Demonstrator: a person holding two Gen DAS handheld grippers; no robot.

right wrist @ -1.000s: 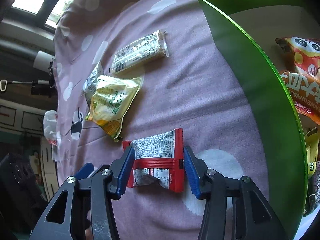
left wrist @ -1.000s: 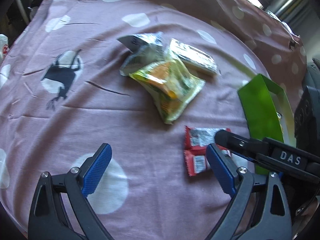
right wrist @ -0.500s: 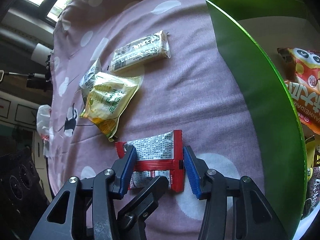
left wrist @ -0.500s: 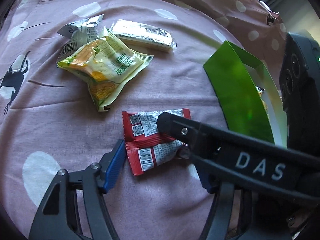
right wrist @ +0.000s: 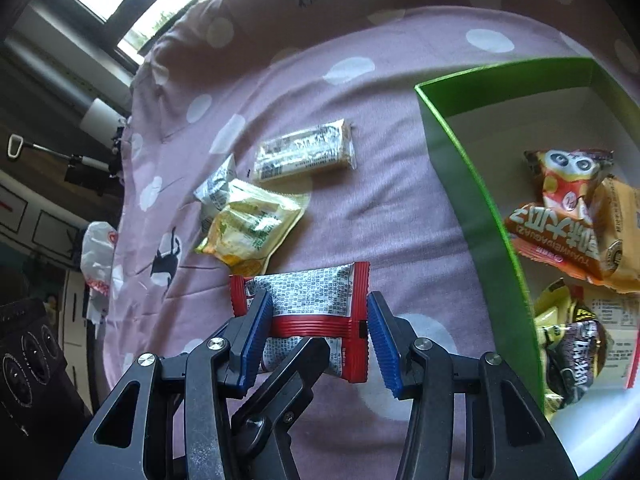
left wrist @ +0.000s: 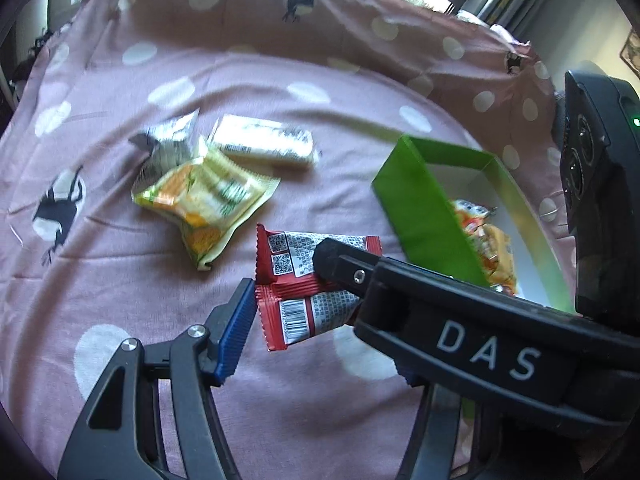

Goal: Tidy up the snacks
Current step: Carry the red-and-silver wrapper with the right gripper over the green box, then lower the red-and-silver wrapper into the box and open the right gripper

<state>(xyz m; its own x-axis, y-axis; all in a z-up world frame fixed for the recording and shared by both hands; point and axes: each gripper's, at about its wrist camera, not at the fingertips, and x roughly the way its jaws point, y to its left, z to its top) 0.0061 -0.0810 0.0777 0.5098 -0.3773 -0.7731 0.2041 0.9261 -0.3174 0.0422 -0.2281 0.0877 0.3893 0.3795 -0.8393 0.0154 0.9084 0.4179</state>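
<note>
Just beside the green box [right wrist: 480,216], on its outer side, your right gripper [right wrist: 320,338] straddles the red snack packet [right wrist: 316,300]: the blue pads [right wrist: 258,336] flank the wrapper's two short ends, the left one against it, the right one just off its edge. The jaws look set around the packet, but you cannot tell from either view whether they are truly clamped on it. The packet's far end appears lifted off the pink dotted cloth [right wrist: 392,208], though that is hard to confirm.

Your left gripper [left wrist: 320,332] sits on the side of the packet away from the box, jaws spread wide, with one blue pad [left wrist: 234,336] just beside the red snack packet [left wrist: 308,280]; its other finger is mostly hidden behind the black arm of the right gripper [left wrist: 332,260].

Farther from the green box [left wrist: 424,216], three more snacks lie together on the cloth [left wrist: 120,272]: a yellow-green pouch [right wrist: 252,228] overlapping a silver packet [right wrist: 214,188], and a pale bar [right wrist: 304,156] just beyond them. Inside the box rest an orange packet [right wrist: 556,240], a panda-print packet [right wrist: 572,180] and some darker ones nearer you.
</note>
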